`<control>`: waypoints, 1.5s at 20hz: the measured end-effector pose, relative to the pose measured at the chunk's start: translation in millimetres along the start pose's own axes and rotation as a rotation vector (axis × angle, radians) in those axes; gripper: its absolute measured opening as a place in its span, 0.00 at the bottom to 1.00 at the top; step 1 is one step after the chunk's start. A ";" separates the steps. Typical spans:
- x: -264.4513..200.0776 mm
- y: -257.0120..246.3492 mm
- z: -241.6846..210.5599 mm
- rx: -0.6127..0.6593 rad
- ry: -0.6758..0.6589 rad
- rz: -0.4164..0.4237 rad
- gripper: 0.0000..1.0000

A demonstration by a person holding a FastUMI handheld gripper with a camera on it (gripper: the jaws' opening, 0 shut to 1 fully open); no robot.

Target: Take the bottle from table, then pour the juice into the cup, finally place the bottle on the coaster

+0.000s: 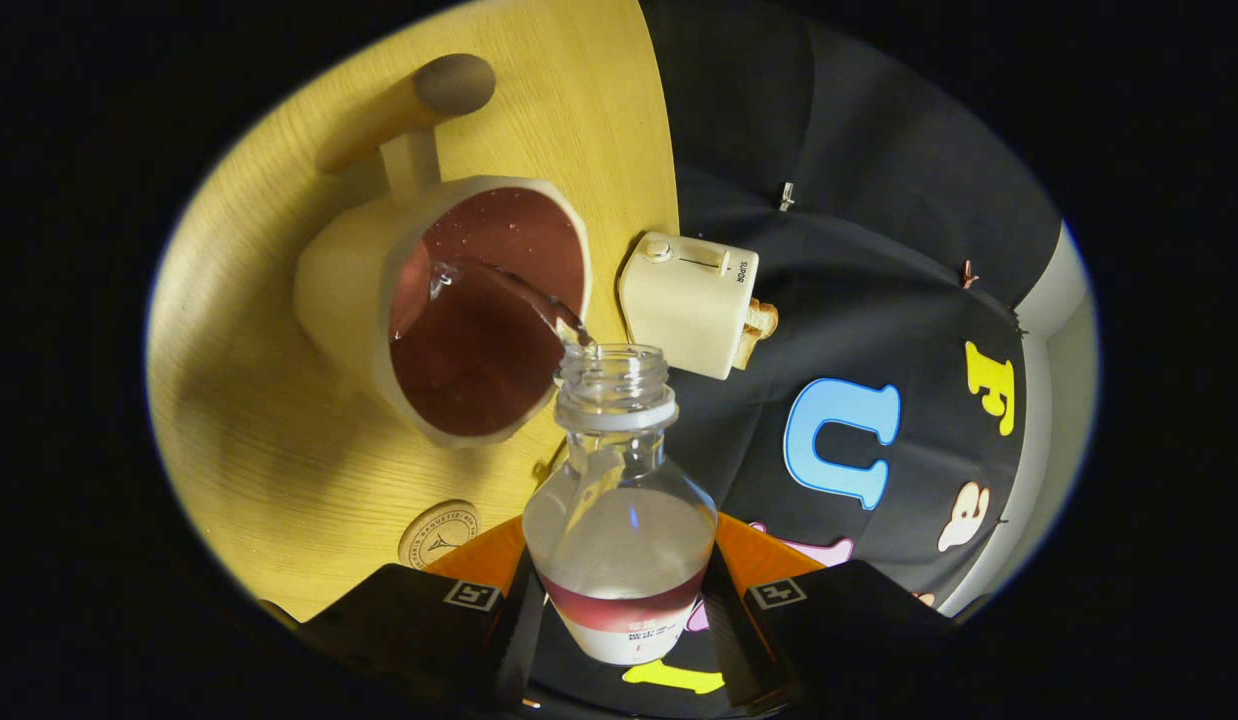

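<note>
- Bottle (619, 500) sat between the two fingers, tipped over so that its open neck pointed at the cup (449, 310) just ahead; the jaws were closed on its lower body, one finger pressing each side near the label band.
- Gripper (619, 610) therefore had the first step behind it: the bottle was off the table (249, 440) and held in the air.
- Pouring was under way. A thin stream (539, 300) ran from the bottle's mouth over the cup's near rim and met dark reddish liquid inside.
- Cup looked well filled already, its liquid close to the rim, and the bottle seemed nearly empty, so by my judgement the pour was near its end.
- Left to do: right the bottle and set it on the coaster (441, 533), the round disc lying on the table just ahead of one finger, below the cup.
- Toy toaster (691, 305) with a slice in it stood at the table's edge, just beside the bottle's neck and near the cup; a swing that way could knock it.
- Round-ended wooden piece (419, 105) lay beyond the cup's handle, well clear of the path to the coaster.
- Cup itself stood closest to that path, so a careless move risked a spill.
</note>
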State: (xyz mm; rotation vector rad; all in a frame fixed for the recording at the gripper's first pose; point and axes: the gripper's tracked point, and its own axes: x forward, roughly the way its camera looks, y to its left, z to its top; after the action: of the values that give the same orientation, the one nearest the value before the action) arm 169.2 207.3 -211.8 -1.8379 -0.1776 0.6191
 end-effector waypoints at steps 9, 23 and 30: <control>0.3 -2.2 1.8 -0.084 -0.017 0.011 0.74; -3.3 -15.6 4.5 -0.221 -0.048 -0.022 0.74; -1.7 -27.6 15.7 -0.305 -0.082 -0.051 0.74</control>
State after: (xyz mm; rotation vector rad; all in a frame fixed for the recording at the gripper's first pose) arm 164.9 229.7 -189.5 -2.0939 -0.3902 0.6594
